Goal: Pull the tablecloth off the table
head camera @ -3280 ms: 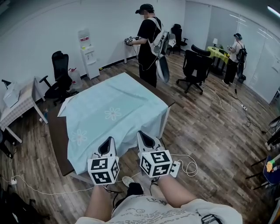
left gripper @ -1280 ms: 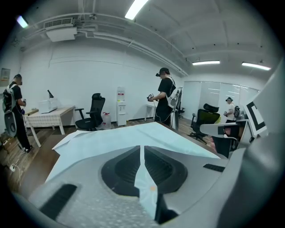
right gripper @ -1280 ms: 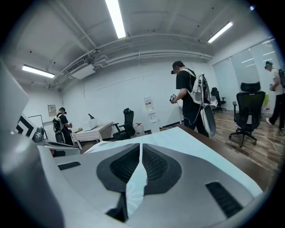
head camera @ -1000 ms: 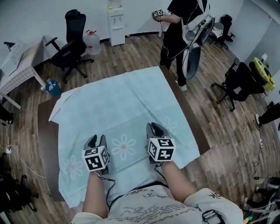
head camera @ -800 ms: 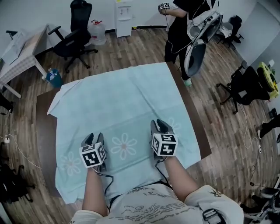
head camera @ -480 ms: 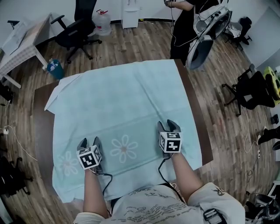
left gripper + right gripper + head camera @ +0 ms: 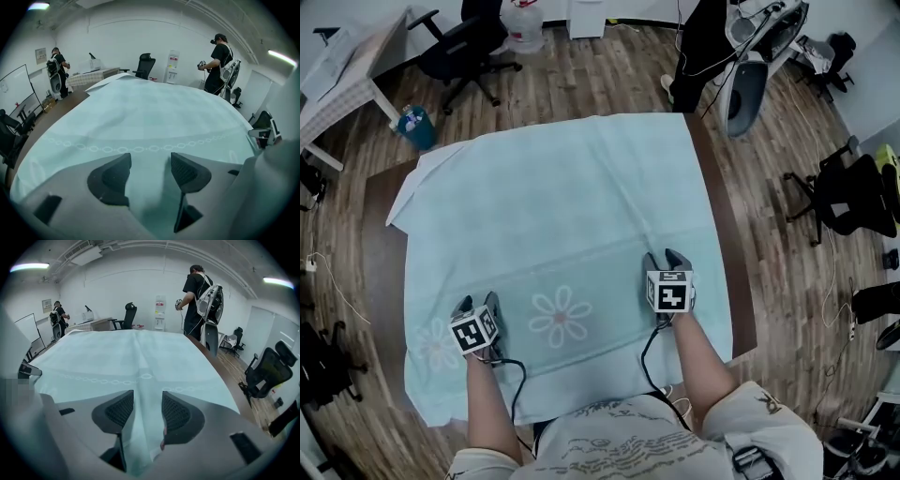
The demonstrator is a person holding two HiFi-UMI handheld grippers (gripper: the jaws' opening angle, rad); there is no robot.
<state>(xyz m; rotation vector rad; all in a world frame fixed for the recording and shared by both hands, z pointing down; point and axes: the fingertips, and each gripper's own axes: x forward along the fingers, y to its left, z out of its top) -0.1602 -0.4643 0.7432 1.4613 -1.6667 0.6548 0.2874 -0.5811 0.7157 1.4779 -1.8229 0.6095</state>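
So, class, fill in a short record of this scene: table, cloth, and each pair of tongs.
table: brown, bare strips at both sides
tablecloth: pale blue, flower print, spread over it
left tongs: open, jaws have just been opening, cloth between them, not pinched
right tongs: open, jaws have just been opening, cloth fold between them, not pinched

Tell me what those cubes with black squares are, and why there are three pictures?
A person holds a tool in each hand: the left gripper and the right gripper. The cubes are part of them. One picture comes from a camera on the person's head, looking down; the other two come from cameras riding on the tools. A light blue tablecloth with flowers lies on the brown table. Both tools' fingers have just been opening; cloth lies between them, but nothing is gripped.
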